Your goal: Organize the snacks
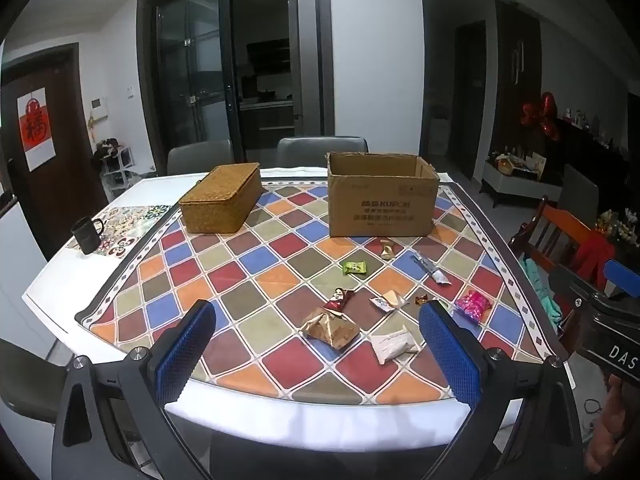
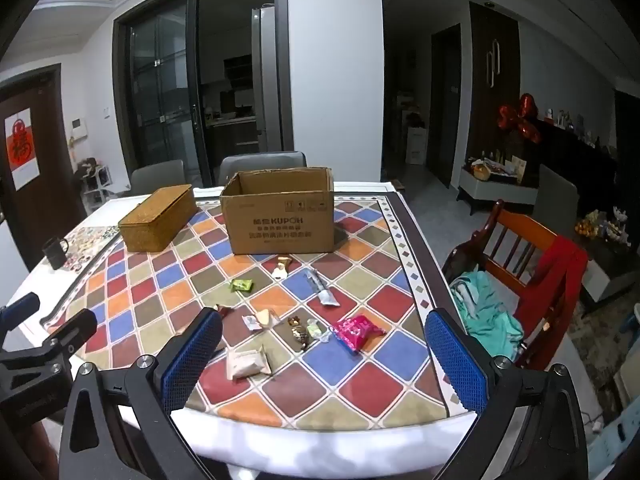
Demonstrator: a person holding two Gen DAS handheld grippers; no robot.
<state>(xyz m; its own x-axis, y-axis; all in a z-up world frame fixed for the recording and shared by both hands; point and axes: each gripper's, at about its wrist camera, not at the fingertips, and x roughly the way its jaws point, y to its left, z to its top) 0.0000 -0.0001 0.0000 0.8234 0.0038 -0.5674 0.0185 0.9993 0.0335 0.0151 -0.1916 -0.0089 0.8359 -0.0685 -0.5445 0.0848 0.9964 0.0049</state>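
Several wrapped snacks lie scattered on the checkered tablecloth: a gold packet, a white packet, a pink packet, a green candy and a white stick sachet. An open cardboard box stands behind them. My left gripper is open and empty above the near table edge. My right gripper is open and empty; the white packet and the pink packet lie between its fingers in that view. The box shows there too.
A woven lidded basket stands left of the box. A black mug sits on a patterned mat at the far left. Grey chairs stand behind the table. A wooden chair with clothes stands to the right.
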